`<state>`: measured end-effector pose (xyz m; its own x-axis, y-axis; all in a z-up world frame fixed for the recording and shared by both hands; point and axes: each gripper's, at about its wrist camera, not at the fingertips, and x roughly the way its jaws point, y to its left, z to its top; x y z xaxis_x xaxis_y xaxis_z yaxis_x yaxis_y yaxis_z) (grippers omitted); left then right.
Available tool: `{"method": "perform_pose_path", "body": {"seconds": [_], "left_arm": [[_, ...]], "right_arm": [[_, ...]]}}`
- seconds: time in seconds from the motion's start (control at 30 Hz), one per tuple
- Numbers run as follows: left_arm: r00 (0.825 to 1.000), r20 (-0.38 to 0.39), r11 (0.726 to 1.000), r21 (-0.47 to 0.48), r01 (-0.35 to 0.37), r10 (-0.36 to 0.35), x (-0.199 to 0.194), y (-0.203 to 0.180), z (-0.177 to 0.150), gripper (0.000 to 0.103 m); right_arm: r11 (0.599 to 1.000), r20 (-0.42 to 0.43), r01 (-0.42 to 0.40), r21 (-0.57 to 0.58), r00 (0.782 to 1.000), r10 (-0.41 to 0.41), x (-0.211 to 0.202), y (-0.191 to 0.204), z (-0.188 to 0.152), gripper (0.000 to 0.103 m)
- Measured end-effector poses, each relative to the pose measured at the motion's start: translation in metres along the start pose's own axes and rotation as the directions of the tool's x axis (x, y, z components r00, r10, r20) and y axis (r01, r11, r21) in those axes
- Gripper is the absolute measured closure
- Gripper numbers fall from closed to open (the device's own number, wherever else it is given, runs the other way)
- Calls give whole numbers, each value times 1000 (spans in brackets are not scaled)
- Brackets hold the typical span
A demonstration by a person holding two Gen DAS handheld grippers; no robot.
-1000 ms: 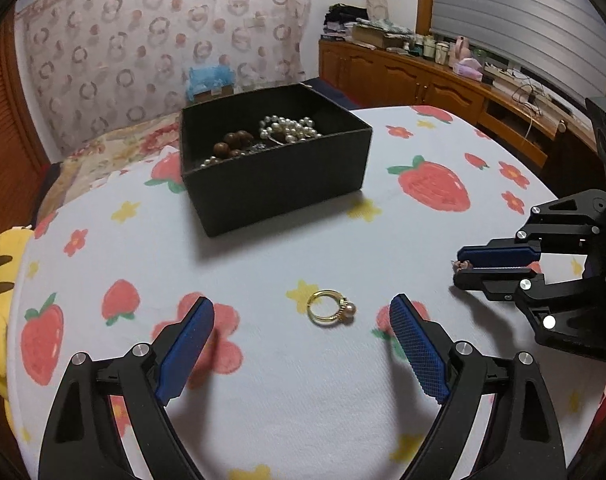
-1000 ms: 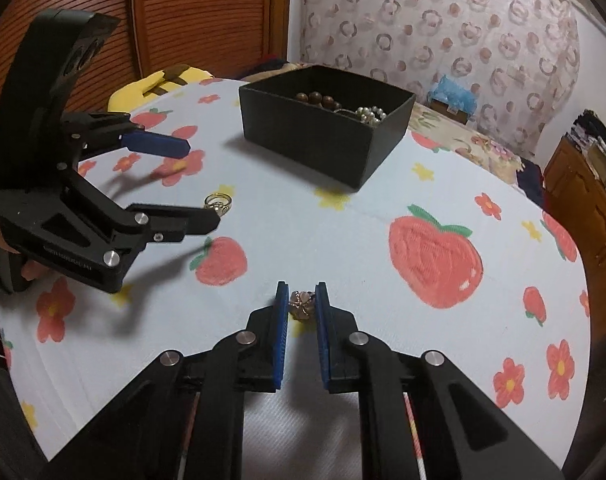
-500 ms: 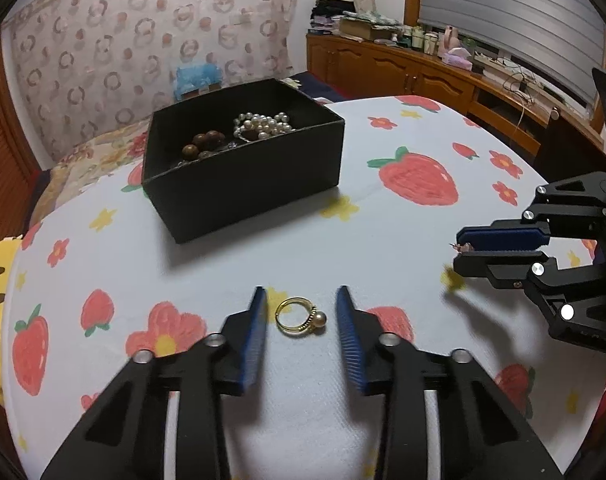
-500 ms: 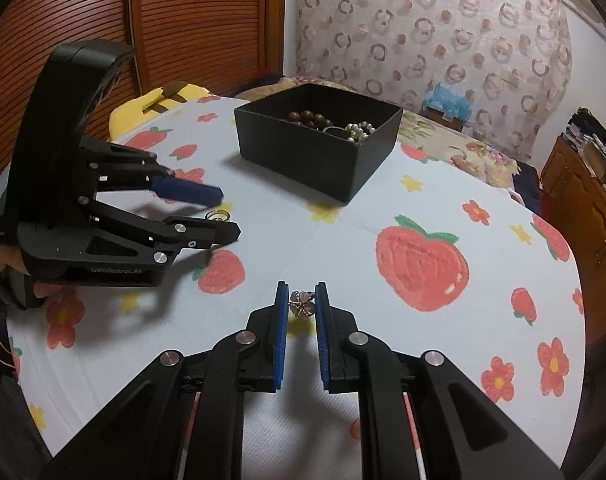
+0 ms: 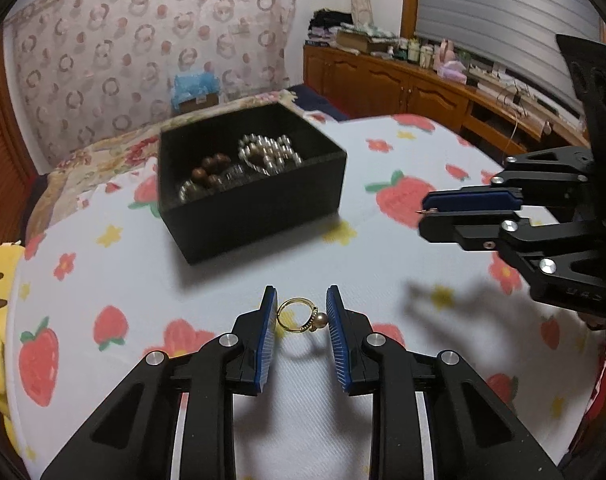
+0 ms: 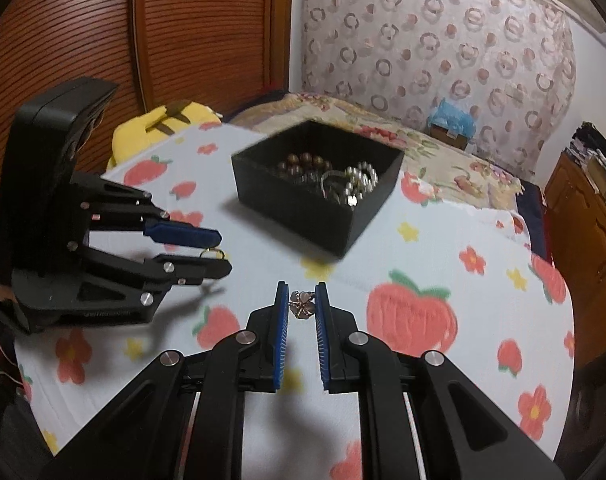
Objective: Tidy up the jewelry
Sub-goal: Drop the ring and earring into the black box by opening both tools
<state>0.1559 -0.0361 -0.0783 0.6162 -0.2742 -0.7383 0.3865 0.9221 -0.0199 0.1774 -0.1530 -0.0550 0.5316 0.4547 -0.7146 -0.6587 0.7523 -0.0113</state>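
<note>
Left gripper [image 5: 300, 322] closed in since last frame: pads now clamp the gold pearl ring [image 5: 301, 316], lifted off the strawberry tablecloth [image 5: 383, 280]. Right gripper [image 6: 301, 306] still pinched narrow on the rose-gold flower piece [image 6: 301, 305]. Black jewelry box [image 5: 259, 208] at 11 o'clock from the ring, well apart, holding pearl strand [image 5: 269, 154] and brown beads [image 5: 209, 170].
</note>
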Motion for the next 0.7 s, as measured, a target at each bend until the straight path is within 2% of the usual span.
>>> {"method": "perform_pose_path", "body": {"seconds": [0.27, 0.5, 0.7], "left_arm": [[998, 62, 999, -35, -7, 9, -14, 18, 23, 79], [996, 90, 999, -49, -12, 16, -16, 31, 41, 79], [994, 111, 998, -55, -5, 11, -12, 39, 54, 79]], "right_arm": [[1000, 69, -19, 3, 997, 19, 15, -10, 41, 88], [999, 83, -26, 25, 996, 24, 39, -25, 70, 88], [997, 81, -39, 61, 996, 34, 53, -39, 81, 87]]}}
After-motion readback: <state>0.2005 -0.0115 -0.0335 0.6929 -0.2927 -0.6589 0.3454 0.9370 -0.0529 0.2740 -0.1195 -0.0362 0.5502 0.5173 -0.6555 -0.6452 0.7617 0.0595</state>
